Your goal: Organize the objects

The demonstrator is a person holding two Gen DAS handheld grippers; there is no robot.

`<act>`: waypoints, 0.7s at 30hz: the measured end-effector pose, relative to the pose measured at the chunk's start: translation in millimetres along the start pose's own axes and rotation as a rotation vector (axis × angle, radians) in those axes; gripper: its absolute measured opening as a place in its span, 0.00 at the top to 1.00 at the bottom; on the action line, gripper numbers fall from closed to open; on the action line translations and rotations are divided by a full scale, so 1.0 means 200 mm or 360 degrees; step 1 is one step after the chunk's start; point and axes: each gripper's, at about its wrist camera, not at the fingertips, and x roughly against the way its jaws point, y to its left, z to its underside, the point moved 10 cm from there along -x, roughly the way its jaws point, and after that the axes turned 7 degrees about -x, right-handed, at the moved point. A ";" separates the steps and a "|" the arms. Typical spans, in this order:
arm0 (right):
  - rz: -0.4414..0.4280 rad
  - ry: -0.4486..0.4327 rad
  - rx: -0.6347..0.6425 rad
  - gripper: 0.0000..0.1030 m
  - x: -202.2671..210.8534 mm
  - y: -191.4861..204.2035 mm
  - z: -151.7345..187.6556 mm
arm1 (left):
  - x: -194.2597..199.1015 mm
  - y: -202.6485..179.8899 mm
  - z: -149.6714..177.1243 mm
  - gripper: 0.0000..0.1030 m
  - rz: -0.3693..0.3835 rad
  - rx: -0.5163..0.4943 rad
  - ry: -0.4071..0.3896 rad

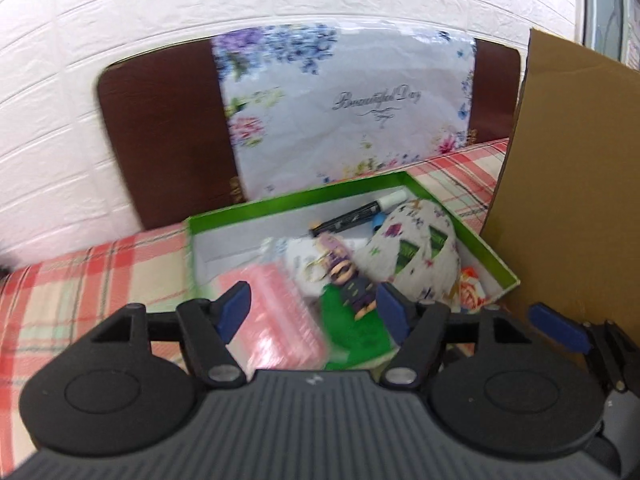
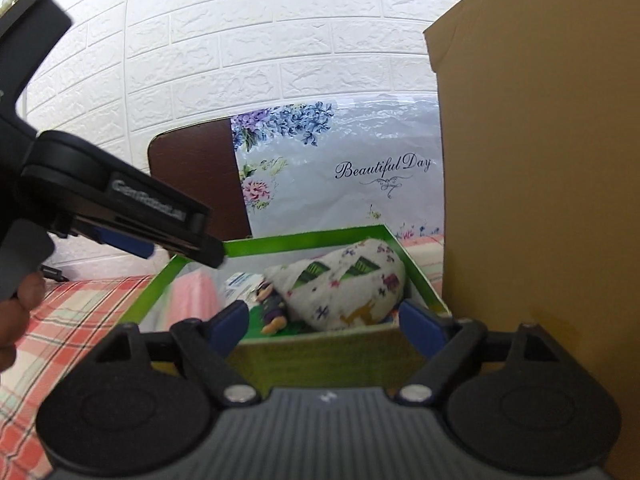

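Observation:
A green-rimmed open box [image 1: 280, 199] sits on the plaid cloth; it also shows in the right wrist view [image 2: 296, 240]. Inside lie a patterned white pouch [image 1: 416, 248], a black marker with a white cap [image 1: 356, 216], a small purple figure [image 1: 352, 280], a pink bubble-wrap packet [image 1: 276, 312] and a green piece [image 1: 356, 328]. The pouch [image 2: 344, 288] and figure [image 2: 274, 308] show in the right wrist view too. My left gripper [image 1: 314, 312] is open and empty above the box's near side. My right gripper [image 2: 324, 324] is open and empty just before the box's near wall.
A tall cardboard panel [image 1: 568, 184] stands right of the box, close to my right gripper [image 2: 540, 200]. A floral "Beautiful Day" bag [image 1: 344, 108] and a brown board [image 1: 168, 140] lean on the white brick wall behind. Plaid cloth [image 1: 80, 288] lies to the left.

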 end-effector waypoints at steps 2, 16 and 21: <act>-0.0017 0.0038 -0.0010 0.14 0.06 0.02 0.02 | 0.06 0.04 0.05 0.31 -0.0023 0.0032 0.0024; -0.0101 0.0147 0.0057 0.06 0.30 0.29 0.15 | 0.32 0.37 0.41 0.08 -0.0215 0.0195 0.0068; -0.0129 0.0162 0.0089 0.04 0.34 0.37 0.21 | 0.35 0.43 0.53 0.05 -0.0250 0.0259 0.0082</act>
